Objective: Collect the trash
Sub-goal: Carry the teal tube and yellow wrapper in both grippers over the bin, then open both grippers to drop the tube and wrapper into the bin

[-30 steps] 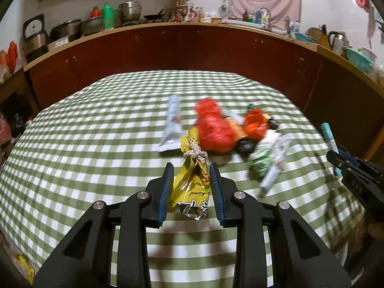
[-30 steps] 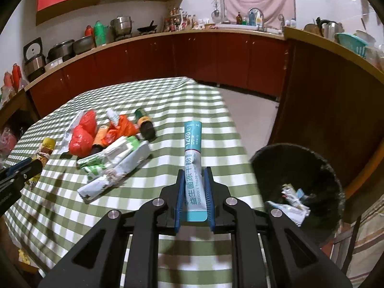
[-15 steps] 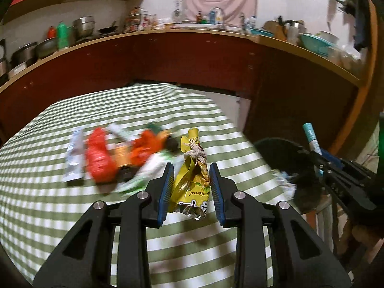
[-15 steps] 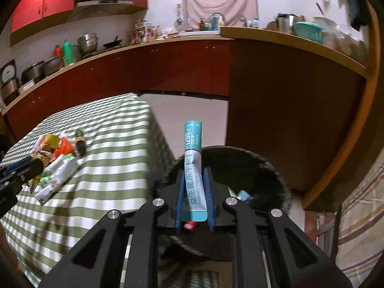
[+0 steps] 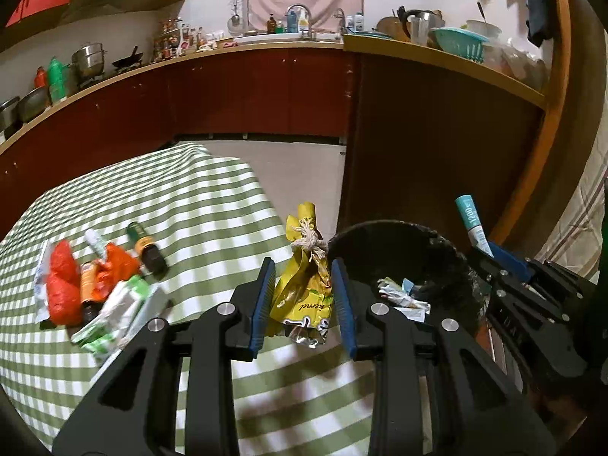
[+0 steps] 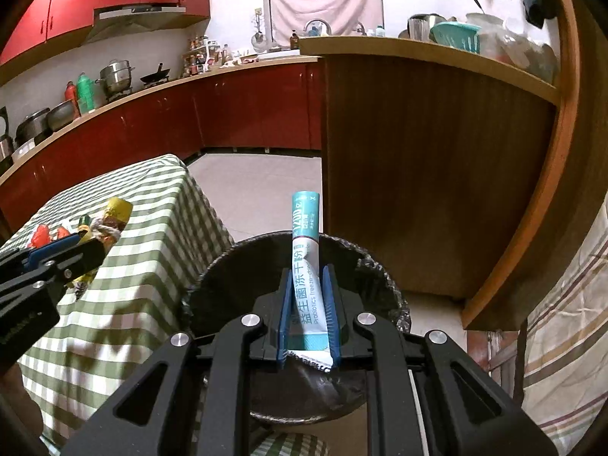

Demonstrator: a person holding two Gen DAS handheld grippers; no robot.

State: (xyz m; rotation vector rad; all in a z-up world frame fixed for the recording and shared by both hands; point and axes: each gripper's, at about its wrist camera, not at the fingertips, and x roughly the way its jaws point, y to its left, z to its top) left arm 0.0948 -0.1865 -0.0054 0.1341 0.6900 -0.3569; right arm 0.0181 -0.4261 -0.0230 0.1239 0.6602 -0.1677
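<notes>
While a few crumpled scraps (image 5: 399,296) already lie in the black bin (image 5: 448,243), the right gripper (image 6: 307,296) clamps a teal sachet (image 6: 306,266) over it, the left gripper (image 5: 302,292) grips a yellow wrapper (image 5: 304,288) beside its rim, and a pile of trash (image 5: 95,285) waits on the checked table (image 5: 209,197).

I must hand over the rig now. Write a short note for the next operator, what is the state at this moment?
Left gripper: shut on yellow snack bag, beside the black bin, above the table edge.
Right gripper: shut on teal sachet, over the bin.
Done: some wrappers already in bin.
Left: drop both, then collect the pile on the table.
</notes>
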